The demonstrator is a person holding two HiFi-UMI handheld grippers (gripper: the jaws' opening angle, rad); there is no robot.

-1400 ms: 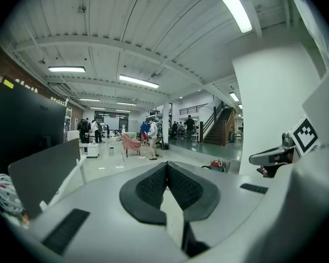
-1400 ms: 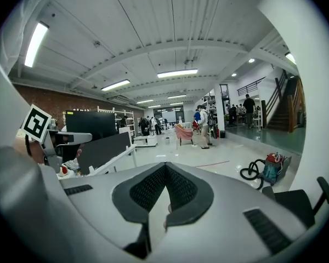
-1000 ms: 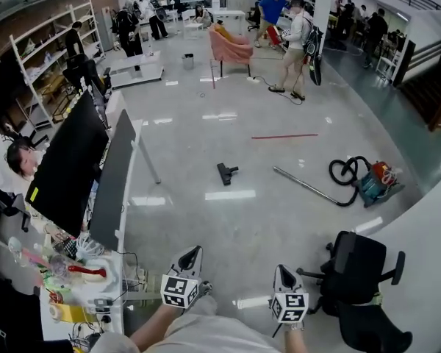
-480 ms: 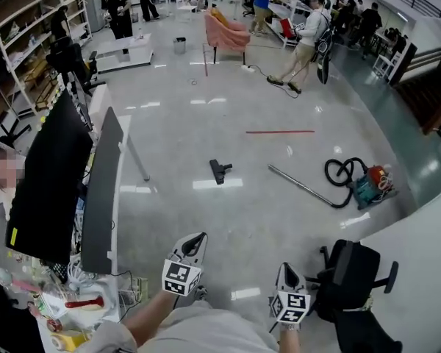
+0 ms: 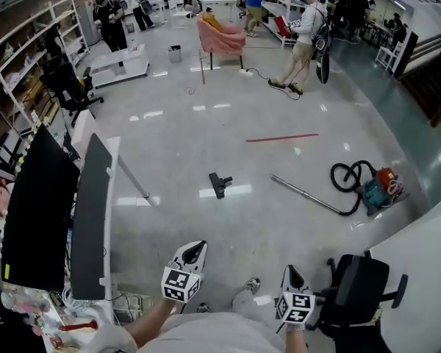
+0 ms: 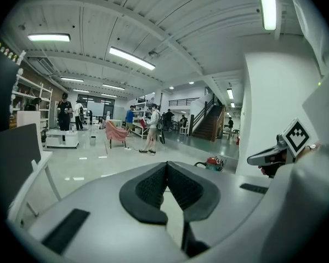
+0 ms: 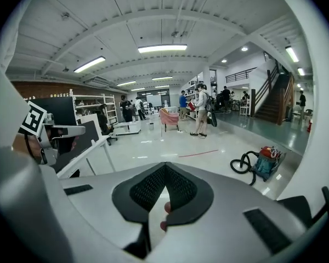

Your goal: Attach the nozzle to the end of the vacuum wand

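- The nozzle (image 5: pixel 220 184), a small dark floor head, lies on the glossy floor (image 5: pixel 176 153) in the middle of the open hall, well apart from both grippers.
- The wand (image 5: pixel 309 195) is a long pale tube lying flat to the right of the nozzle. Its free end points toward the nozzle but does not touch it. Its other end meets the coiled black hose (image 5: pixel 350 179), which runs to the teal and red vacuum body (image 5: pixel 382 190).
- The left gripper (image 5: pixel 193 251) is held near the person's body, jaws closed together with nothing between them.
- The right gripper (image 5: pixel 289 273) is likewise closed and empty, level with the left and just left of a black office chair (image 5: pixel 360 282).
- A table (image 5: pixel 95 197) with dark monitors stands along the left; people stand far off at the back.
- Neither part is in hand yet, so the job is at the approach stage.
- The nozzle looks like hard plastic: light and stiff. Its short neck is probably the best place to pinch, leaving the socket free to face the tube.
- The wand looks like smooth metal, rigid and likely slippery. A hold close to its free end should limit swing.
- The hose may tug on the wand and twist it as it is lifted.
- Both jaws must open before either grasp.
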